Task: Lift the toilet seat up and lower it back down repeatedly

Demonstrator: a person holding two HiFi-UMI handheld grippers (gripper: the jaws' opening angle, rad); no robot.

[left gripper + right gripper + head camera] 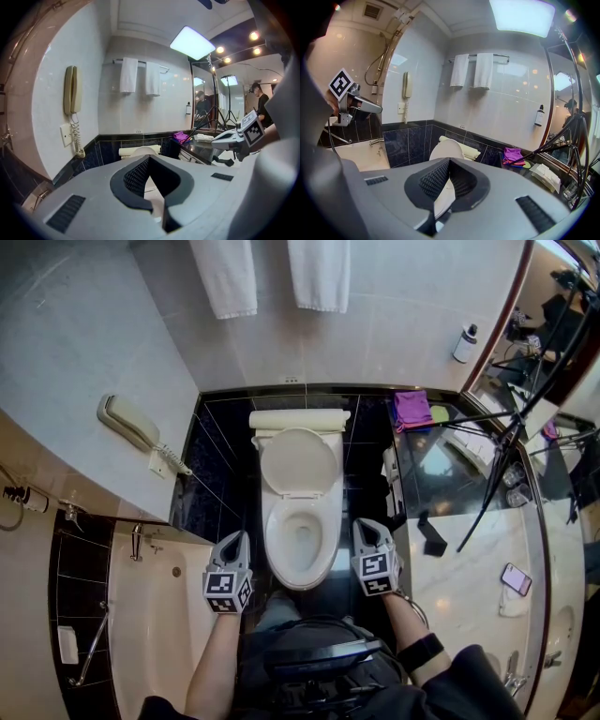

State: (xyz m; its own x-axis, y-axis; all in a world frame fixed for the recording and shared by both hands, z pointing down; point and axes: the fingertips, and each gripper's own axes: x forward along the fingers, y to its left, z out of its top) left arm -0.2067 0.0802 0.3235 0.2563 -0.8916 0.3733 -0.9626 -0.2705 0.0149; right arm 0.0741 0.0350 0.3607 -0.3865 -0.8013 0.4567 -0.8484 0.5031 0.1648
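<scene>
Two grippers inspected, both empty. My left gripper (232, 545) has its jaws brought together at the tips with nothing between them. It hangs just beside the left front edge of the toilet bowl (302, 538), apart from the porcelain. My right gripper (367, 532) is likewise fully closed on nothing, just beside the right front edge and also clear of it.

Task item: the toilet seat (274, 540) appears to lie flat on the bowl's rim, while the lid (300, 462) stands raised against the tank (298, 418). The ring is the same white as the rim, so I hold that reading loosely.

Progress: neither tool touches the seat, so in my judgement no lift is in hand at this moment. How many lifts are complete cannot be read from how things lie. What remains, as I judge it, is to bring a closed tip under the seat's front edge, raise the ring to the lid, lower it, and repeat.

Writing: none legible. The cubes on my grippers carry square black-and-white markers, no words. The bottle (465, 343) on the wall above the counter's far edge bears a label too small to read. The wall telephone (127, 421) shows no readable print.
</scene>
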